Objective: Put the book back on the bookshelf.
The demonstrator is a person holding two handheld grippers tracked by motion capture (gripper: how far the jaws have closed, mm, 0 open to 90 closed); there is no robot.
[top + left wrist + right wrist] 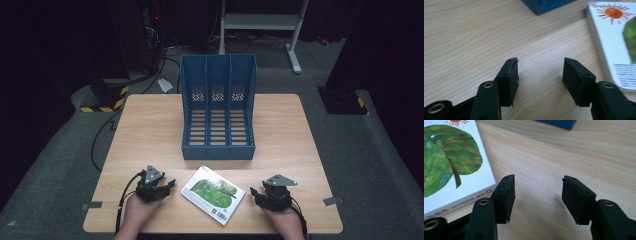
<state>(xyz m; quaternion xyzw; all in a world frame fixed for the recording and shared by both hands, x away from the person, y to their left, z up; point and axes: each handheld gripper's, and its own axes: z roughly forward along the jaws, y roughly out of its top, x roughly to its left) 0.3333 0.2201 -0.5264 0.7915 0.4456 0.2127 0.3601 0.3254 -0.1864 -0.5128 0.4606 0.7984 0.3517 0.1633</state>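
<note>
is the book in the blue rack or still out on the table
Out. The book lies flat on the table in front of the blue rack, whose three slots look empty.

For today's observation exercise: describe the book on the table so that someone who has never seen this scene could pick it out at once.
Start at the wooden table and find the blue file rack standing on it. Just in front of the rack, between the left gripper and the right gripper, lies the book, flat and askew. It is the only white thing there, with a big green leaf and an orange sun on its cover.

Print on book [213, 194] cover too blurred to read.
</note>
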